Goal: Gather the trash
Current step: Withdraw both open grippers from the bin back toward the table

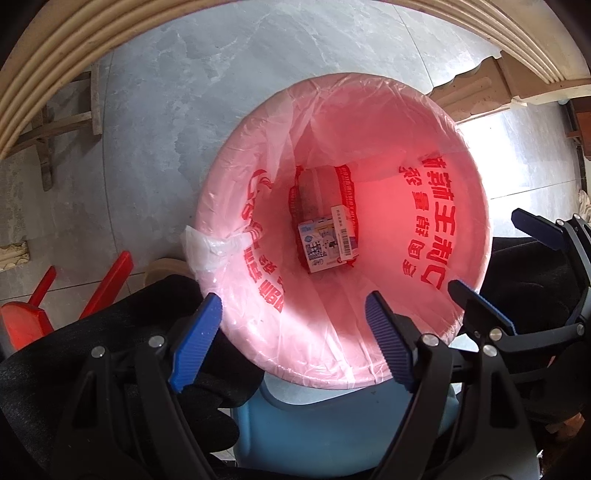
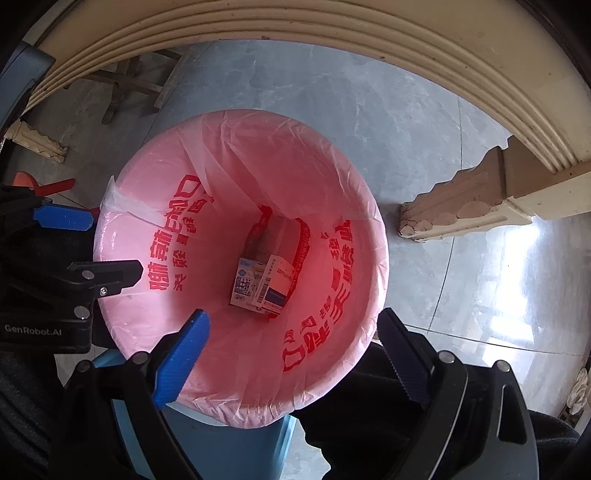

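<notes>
A blue trash bin lined with a pink plastic bag (image 1: 424, 177) printed with red characters stands on the floor below both grippers; it also shows in the right wrist view (image 2: 332, 206). At its bottom lie a small white and blue carton (image 1: 320, 242) and a flat box with a barcode (image 1: 346, 236), also seen in the right wrist view, the carton (image 2: 246, 282) and the box (image 2: 277, 286). My left gripper (image 1: 293, 345) is open and empty above the bin's near rim. My right gripper (image 2: 291, 350) is open and empty above the near rim too; it shows at the right of the left view (image 1: 491, 258).
The floor is grey tile (image 1: 207, 81). A cream moulded table edge (image 2: 332, 33) arches overhead, with a carved table leg (image 2: 461, 199) right of the bin. A wooden stool (image 1: 62, 122) stands at left, and a red plastic object (image 1: 29, 306) lies near the bin's left.
</notes>
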`<state>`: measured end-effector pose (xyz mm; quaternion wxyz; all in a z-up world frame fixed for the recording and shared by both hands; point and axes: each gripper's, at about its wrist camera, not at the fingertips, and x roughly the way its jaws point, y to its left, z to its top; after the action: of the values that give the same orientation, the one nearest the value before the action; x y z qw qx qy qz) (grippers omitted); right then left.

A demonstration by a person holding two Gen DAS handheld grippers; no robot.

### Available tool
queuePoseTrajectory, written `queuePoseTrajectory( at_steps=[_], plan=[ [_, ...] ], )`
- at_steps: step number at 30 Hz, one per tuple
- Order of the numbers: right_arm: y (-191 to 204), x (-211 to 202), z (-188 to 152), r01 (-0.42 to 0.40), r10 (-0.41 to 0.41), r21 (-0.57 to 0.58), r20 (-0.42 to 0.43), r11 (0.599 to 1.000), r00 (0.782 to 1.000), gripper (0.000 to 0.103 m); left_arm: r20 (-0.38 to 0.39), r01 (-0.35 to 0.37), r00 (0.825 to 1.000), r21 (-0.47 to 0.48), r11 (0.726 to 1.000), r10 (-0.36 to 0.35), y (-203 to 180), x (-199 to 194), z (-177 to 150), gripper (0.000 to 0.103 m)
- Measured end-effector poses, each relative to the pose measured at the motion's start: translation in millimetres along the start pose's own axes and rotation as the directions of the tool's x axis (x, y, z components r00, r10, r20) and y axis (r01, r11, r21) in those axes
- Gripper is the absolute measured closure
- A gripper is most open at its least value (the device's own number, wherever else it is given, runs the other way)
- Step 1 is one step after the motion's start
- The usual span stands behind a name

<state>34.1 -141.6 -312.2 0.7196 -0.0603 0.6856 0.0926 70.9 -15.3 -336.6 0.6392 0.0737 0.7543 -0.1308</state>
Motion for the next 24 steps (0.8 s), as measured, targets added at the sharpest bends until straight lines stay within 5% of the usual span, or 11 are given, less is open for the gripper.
queuePoseTrajectory(
  at_steps=[8,15,24],
  plan=[
    [1.9,-37.8,-2.1,-0.040,0.041,-0.029,0.045,0.999,0.998,0.013,0.042,-0.031,0.999,-0.009,0.999,0.031,4.9,-46.4,-12.3,0.025],
    [-8.8,-130.1,13.4,-0.044,0.065,-0.141,0.148,0.989,0.987,0.013,0.101,-0.044,0.994,-0.004,0.999,0.044,8.3,-143.7,-17.3,0.025],
    [-28.1,-284.3,57.9,-0.075,0.184,-0.347,0.292,0.935,0.939,0.007,0.294,-0.125,0.948,-0.002,0.992,0.120,6.1,-298.9,-1.5,0.015]
  ],
)
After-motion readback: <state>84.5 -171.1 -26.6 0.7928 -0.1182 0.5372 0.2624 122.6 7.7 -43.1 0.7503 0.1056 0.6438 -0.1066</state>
